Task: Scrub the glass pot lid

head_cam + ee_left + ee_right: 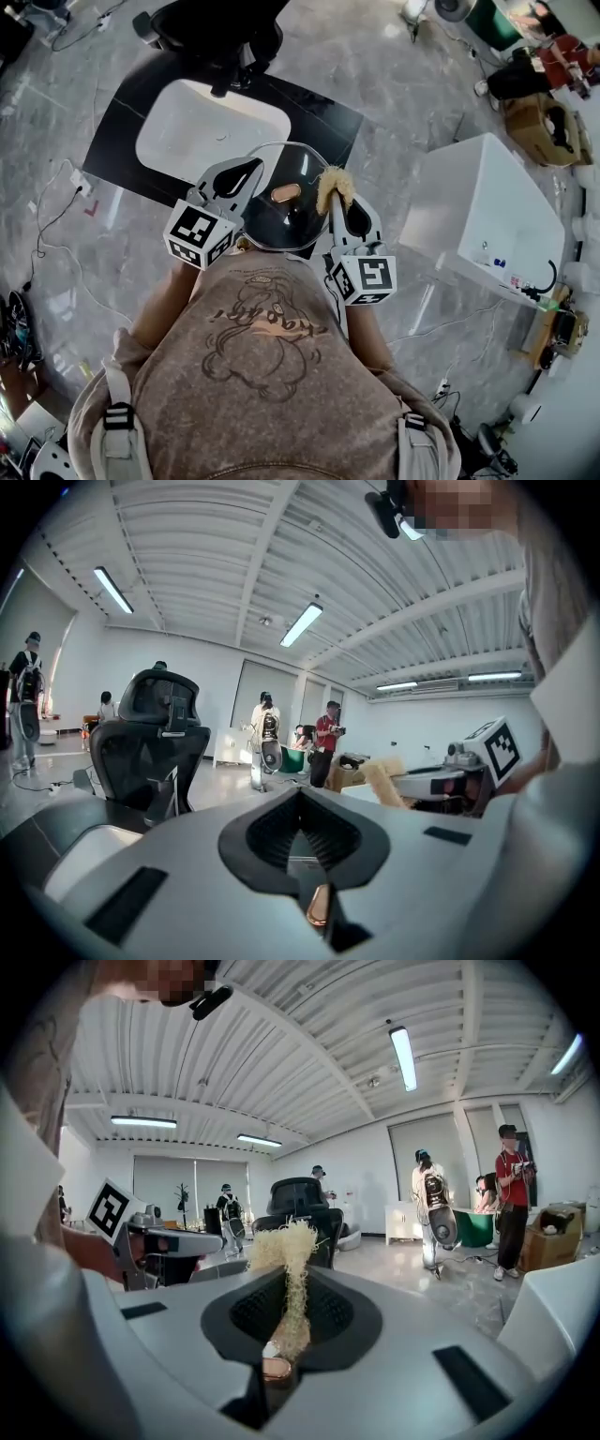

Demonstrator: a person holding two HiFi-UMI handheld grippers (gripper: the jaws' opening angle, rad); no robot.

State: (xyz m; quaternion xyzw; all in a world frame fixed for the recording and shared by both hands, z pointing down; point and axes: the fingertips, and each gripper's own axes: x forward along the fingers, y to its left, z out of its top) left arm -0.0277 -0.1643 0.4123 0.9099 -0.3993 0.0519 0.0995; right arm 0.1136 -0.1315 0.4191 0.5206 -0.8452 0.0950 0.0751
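Observation:
The round glass pot lid (281,223), with a brown knob (284,193) at its middle, hangs in the air in front of the person's chest, over the front edge of the sink. My left gripper (251,170) (300,803) is shut on the lid's left rim; a thin glassy edge shows between its closed jaws. My right gripper (330,194) (289,1283) is shut on a straw-coloured fibrous scrubber (333,181) (281,1246), which sticks out past the jaws at the lid's right rim. The scrubber (380,782) also shows in the left gripper view.
A white sink basin (211,127) sits in a black counter (117,122), with a dark faucet (225,84) behind it. A white box (487,211) stands to the right. Cables lie on the grey floor. Other people and a black office chair (150,742) stand further off.

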